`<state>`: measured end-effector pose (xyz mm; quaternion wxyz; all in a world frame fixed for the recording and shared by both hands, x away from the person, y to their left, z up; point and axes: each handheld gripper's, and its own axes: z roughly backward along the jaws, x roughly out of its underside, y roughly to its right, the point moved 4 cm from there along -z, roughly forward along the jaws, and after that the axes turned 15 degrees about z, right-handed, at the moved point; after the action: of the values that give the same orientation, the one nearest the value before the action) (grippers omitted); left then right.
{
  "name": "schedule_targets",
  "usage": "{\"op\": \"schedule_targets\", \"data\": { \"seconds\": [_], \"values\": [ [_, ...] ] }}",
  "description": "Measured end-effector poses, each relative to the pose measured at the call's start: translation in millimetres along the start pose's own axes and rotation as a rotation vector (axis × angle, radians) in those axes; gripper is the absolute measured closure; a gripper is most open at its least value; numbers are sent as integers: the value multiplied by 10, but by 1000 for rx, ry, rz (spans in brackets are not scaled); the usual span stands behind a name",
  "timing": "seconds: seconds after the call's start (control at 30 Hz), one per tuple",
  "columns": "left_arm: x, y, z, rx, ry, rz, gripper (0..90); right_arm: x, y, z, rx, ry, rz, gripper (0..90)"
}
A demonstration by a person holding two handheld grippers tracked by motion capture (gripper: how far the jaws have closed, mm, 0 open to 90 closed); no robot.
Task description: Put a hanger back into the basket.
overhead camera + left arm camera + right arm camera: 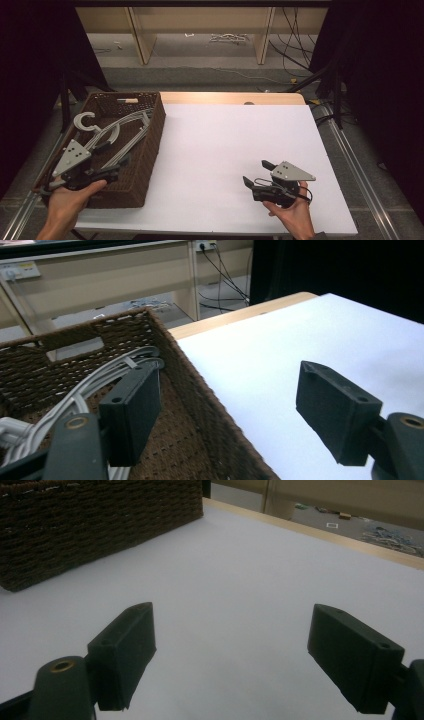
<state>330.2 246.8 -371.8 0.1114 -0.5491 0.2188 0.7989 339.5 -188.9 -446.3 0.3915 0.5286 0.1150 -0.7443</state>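
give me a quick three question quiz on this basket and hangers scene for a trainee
1. True or false: the left gripper is shut on a hanger.
2. Where do the grey hangers lie? A) on the white table B) in the brown wicker basket C) on the floor
3. Fill in: the right gripper hovers over the white ____.

Key: 1 false, its jaws stand open over the basket's edge. 2 B. 3 table.
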Motion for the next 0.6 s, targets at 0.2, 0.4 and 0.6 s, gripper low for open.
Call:
{"op": "schedule_targets", "data": {
  "seconds": [0.2, 0.4, 0.6],
  "values": [
    [42, 207, 19, 57, 26, 20, 259, -6, -19, -8, -5, 6, -5, 201],
    [149, 373, -89, 110, 25, 7, 262, -6, -32, -9, -11, 1, -3, 202],
    [275, 417, -191, 137, 39, 0, 247, -16, -44, -2, -14, 14, -11, 200]
  ]
}}
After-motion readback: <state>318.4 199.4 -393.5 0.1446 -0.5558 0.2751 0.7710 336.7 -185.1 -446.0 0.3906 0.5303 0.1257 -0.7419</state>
